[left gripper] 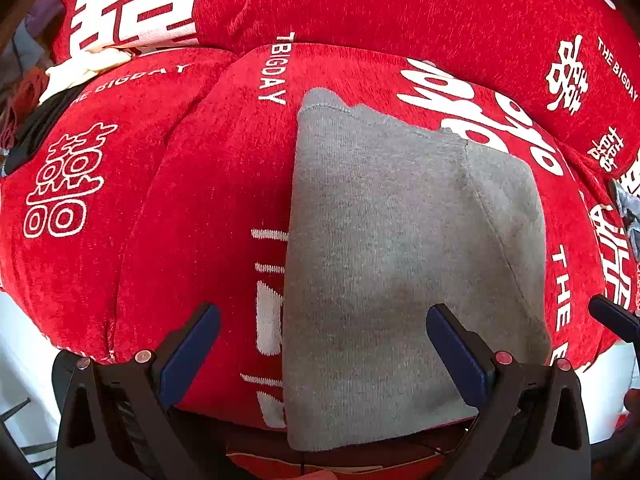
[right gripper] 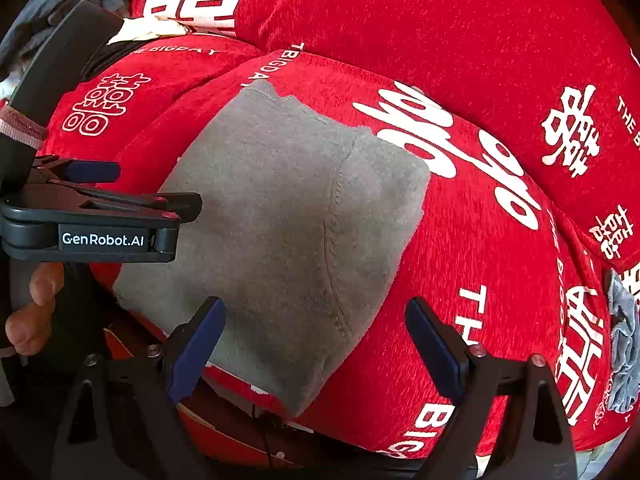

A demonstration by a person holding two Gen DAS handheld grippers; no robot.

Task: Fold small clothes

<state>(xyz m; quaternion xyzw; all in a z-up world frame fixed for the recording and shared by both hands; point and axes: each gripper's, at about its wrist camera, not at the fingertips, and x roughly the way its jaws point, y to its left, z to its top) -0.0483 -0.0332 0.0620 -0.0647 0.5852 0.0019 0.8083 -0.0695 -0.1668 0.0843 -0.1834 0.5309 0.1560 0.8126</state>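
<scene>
A grey knitted garment point(left gripper: 400, 260) lies folded into a compact rectangle on a red seat cushion point(left gripper: 200, 200); a seam runs down its right part. My left gripper point(left gripper: 322, 320) hovers open over the garment's near left edge, with nothing between its blue pads. In the right wrist view the same garment point(right gripper: 288, 220) lies diagonally. My right gripper point(right gripper: 316, 312) stands open above its near right corner, holding nothing. The left gripper point(right gripper: 160, 188) shows from the side at the garment's left edge, with a hand point(right gripper: 36, 300) on its handle.
Red cushions with white characters point(right gripper: 440, 40) form the sofa back. A crumpled grey-blue cloth point(right gripper: 624, 340) lies at the right edge of the seat. At the far left sit a cream cloth point(left gripper: 88, 64) and a heap of dark clothes point(left gripper: 36, 120).
</scene>
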